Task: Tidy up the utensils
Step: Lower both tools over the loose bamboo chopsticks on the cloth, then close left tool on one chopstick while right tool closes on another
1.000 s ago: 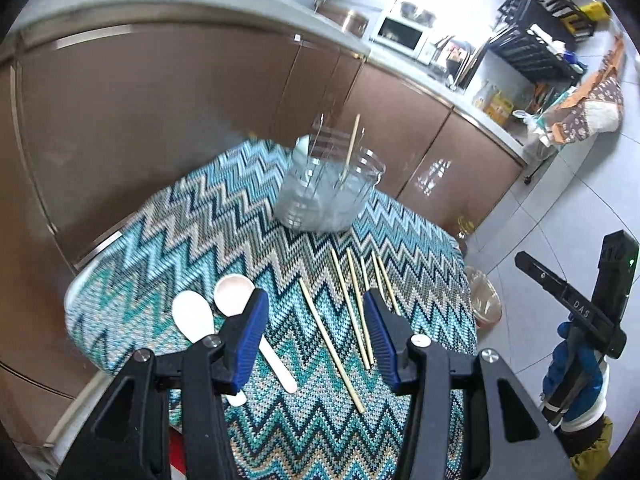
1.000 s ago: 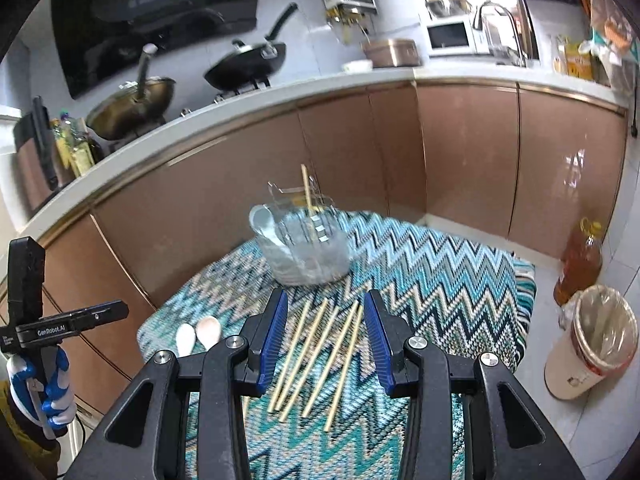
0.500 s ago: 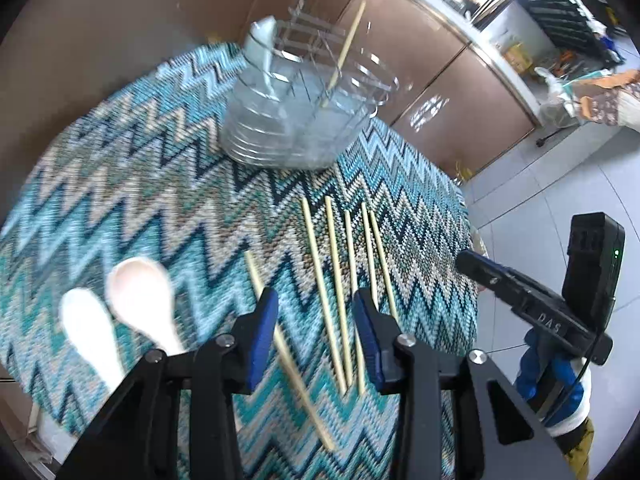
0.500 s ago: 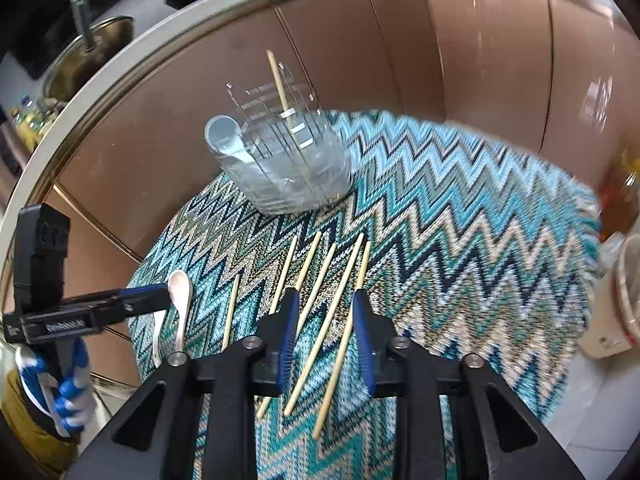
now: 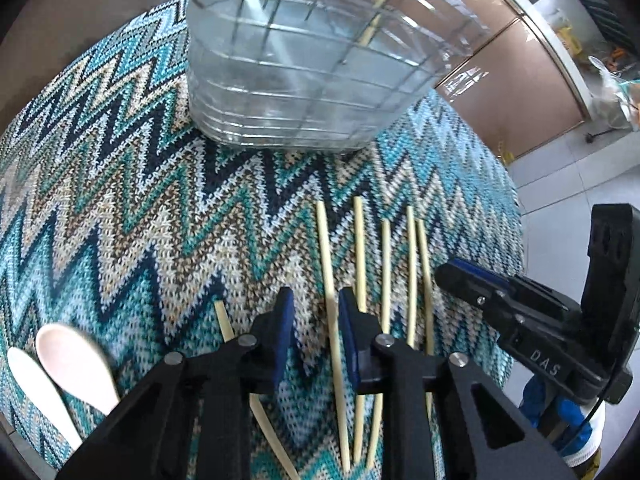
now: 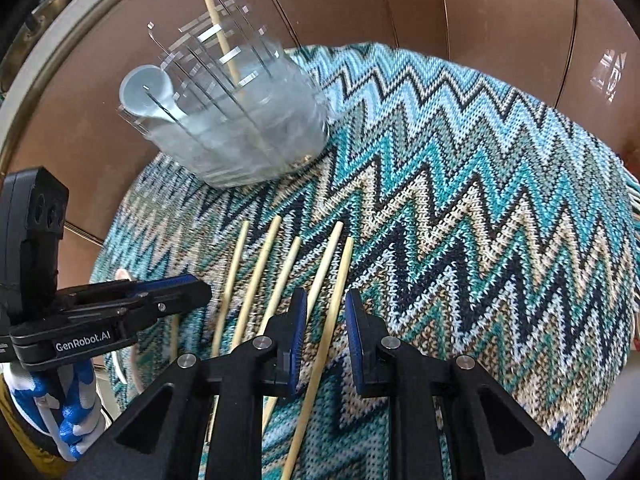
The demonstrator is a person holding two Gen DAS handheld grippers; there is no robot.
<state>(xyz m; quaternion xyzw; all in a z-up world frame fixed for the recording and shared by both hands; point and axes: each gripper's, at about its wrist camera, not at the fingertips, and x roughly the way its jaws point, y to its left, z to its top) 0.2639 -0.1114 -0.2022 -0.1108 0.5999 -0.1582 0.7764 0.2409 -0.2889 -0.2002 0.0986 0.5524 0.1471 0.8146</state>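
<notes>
Several wooden chopsticks lie side by side on the zigzag cloth (image 5: 120,208). My left gripper (image 5: 316,304) hangs low over them, jaws closing, with one chopstick (image 5: 325,256) in the gap and untouched by the pads. My right gripper (image 6: 326,300) is also closing, astride the rightmost chopstick (image 6: 340,276), pads clear of it. Behind stands a clear holder (image 6: 240,128) with a chopstick (image 6: 218,28) and a pale blue spoon (image 6: 146,90) in it. A pink spoon (image 5: 76,360) and a white spoon (image 5: 36,392) lie at the left.
Brown cabinet fronts (image 6: 500,20) curve close behind the round table. Tiled floor (image 5: 568,184) shows past the cloth's right edge. The clear holder (image 5: 304,80) stands just beyond the chopstick tips. A blue-and-white gloved hand (image 6: 72,400) holds the left gripper's handle.
Both grippers have come down and forward over the chopsticks and tipped more steeply. Both pairs of jaws have narrowed around a chopstick. The holder now looms much larger.
</notes>
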